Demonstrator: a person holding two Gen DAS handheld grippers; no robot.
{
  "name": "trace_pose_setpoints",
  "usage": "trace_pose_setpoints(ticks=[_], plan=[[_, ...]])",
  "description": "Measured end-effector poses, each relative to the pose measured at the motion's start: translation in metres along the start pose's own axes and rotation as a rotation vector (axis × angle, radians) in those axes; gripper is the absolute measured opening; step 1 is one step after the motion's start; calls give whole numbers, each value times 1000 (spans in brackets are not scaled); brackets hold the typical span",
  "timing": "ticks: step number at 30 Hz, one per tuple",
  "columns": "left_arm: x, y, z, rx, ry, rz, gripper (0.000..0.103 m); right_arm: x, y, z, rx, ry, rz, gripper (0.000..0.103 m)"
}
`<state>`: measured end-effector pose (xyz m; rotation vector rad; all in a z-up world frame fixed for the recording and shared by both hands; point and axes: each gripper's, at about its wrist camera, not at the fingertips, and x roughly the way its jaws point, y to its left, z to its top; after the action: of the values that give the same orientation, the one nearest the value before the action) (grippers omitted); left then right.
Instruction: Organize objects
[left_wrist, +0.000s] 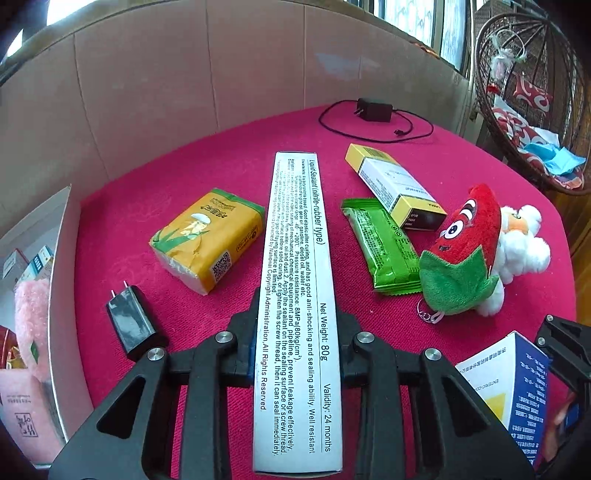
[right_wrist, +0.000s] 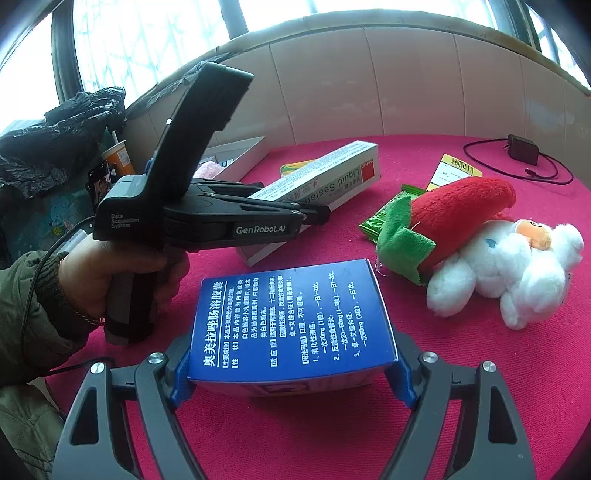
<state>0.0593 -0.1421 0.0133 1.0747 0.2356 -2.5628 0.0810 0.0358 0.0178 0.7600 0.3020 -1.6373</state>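
Observation:
My left gripper (left_wrist: 297, 332) is shut on a long white liquid sealant box (left_wrist: 295, 258), held above the red table (left_wrist: 184, 177); it also shows in the right wrist view (right_wrist: 325, 177), as does the left gripper (right_wrist: 314, 214). My right gripper (right_wrist: 291, 373) is shut on a blue medicine box (right_wrist: 291, 321), seen at the lower right of the left wrist view (left_wrist: 517, 391). On the table lie a yellow tissue pack (left_wrist: 207, 240), a green snack bar (left_wrist: 384, 247), a yellow-white box (left_wrist: 395, 184) and a red pepper plush (left_wrist: 465, 251) on a white plush (right_wrist: 517, 269).
A white storage box (left_wrist: 33, 295) with several items stands at the table's left edge. A black plug (left_wrist: 133, 321) lies near it. A charger with cable (left_wrist: 373, 110) lies at the back. A wicker chair (left_wrist: 535, 92) stands at the right. A tiled wall backs the table.

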Motion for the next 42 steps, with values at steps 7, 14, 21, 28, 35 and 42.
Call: trace_pose_setpoints(ticks=[7,14,21,28,35,42], plan=[[-27,8,-7,-89,-126,68,28,0,3,-1,-7,-2,-13,82],[-53,14,-21,-154,-231,118,28,1,9,-4,-32,-5,-42,81],[-69,6,-29,-130,-304,166,28,0,7,-5,-29,-12,-55,81],[-79,19,-38,-176,-339,168,28,0,6,-5,-22,-16,-72,82],[-91,20,-44,-192,-373,176,28,1,6,-5,-25,-15,-87,82],[-99,25,-49,-206,-394,178,28,1,7,-5,-22,-16,-118,82]])
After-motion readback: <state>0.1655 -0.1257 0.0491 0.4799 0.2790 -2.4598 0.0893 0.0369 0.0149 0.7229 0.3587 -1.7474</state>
